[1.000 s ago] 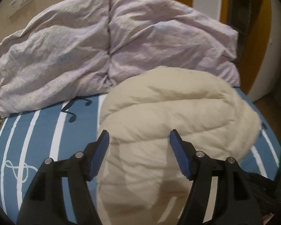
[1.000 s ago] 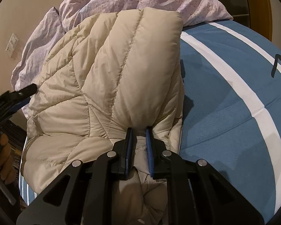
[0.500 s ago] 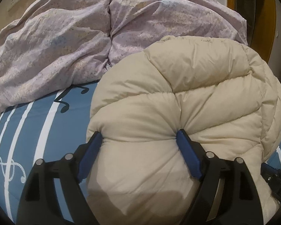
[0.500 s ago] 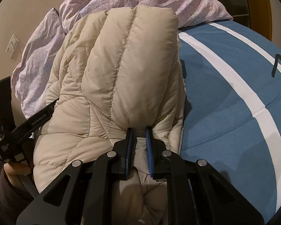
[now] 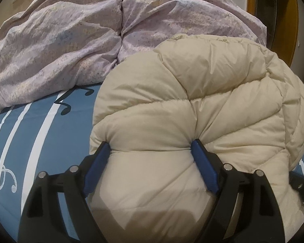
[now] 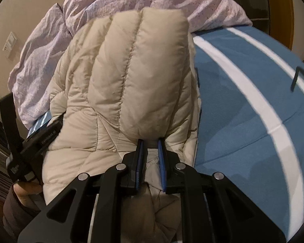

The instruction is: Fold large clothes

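A cream puffer jacket (image 5: pixel 202 105) lies bunched on the blue striped bed. My left gripper (image 5: pixel 150 143) stands wide open, pushed down over a puffy fold at the jacket's near edge. The padding bulges up between its blue pads (image 5: pixel 204 168) and fills the gap. From the right wrist the same jacket (image 6: pixel 131 77) runs away from me, with a folded panel on top. My right gripper (image 6: pixel 150 141) is nearly closed on a thin fold of the jacket's near hem, and its jaws are opening slightly. The left gripper (image 6: pixel 36 141) shows at the jacket's left edge, held by a hand (image 6: pixel 24 192).
A crumpled lilac duvet (image 5: pixel 91 40) is heaped at the head of the bed, touching the jacket's far end. The blue sheet (image 6: pixel 253 111) with white stripes lies bare to the right of the jacket and also to its left, blue sheet (image 5: pixel 40 131). Wall and door frame lie beyond.
My left gripper widened and came down onto the jacket, so padding now fills the space between its fingers. It has come in at the jacket's left edge. The right gripper stayed put.
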Tool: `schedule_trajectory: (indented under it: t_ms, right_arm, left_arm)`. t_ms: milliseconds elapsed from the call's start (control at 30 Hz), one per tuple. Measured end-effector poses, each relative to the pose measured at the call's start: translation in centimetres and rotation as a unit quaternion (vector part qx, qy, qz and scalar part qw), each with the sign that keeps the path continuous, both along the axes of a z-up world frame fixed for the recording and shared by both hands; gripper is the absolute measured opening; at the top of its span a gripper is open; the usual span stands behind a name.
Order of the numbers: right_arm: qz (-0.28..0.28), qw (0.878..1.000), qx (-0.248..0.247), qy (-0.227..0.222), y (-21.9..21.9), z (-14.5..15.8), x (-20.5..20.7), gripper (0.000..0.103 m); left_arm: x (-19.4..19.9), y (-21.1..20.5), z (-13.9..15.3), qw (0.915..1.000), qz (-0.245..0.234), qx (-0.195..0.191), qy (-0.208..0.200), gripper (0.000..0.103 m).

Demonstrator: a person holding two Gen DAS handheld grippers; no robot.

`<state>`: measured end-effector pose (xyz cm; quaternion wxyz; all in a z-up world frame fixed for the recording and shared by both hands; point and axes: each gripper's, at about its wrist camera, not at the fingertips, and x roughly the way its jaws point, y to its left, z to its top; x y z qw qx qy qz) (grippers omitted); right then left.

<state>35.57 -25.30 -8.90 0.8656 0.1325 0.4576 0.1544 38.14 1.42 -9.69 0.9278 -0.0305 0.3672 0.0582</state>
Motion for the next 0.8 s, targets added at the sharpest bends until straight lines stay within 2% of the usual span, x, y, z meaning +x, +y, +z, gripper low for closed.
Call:
schedule_trajectory:
  t_ms: [100,167,200,367,500,667,800]
  right_arm:
    - [-0.008,0.998,0.001,-0.056,0.1,3.3,-0.5,0.029]
    - [-0.016,0.996,0.000,-0.089,0.4,5.0,-0.4,0.049]
    - [-0.020,0.994,-0.007,-0.103,0.7,5.8,0.0,0.051]
    - [-0.049,0.990,-0.049,-0.126,2.2,6.5,2.8,0.051]
    - [-0.072,0.986,-0.078,-0.125,2.7,6.0,4.5,0.051]
    - [-0.099,0.983,-0.111,-0.110,2.2,3.8,5.6,0.051]
    - [-0.113,0.983,-0.116,-0.090,1.7,1.6,6.6,0.052]
  left_arm:
    - [0.1,0.2,0.0,1.0000,0.001,-0.008,0.002,0.082]
    - [0.1,0.3,0.0,0.9999,0.001,-0.012,0.002,0.082]
    - [0.1,0.3,0.0,0.9999,0.001,-0.013,0.002,0.082]
    - [0.0,0.5,-0.1,0.9998,0.000,-0.020,0.002,0.083]
    - [0.0,0.6,-0.1,0.9996,-0.001,-0.029,0.001,0.083]
    - [-0.1,0.7,-0.2,0.9994,-0.003,-0.035,-0.002,0.084]
    - [-0.2,0.6,-0.1,0.9993,-0.003,-0.037,-0.004,0.085]
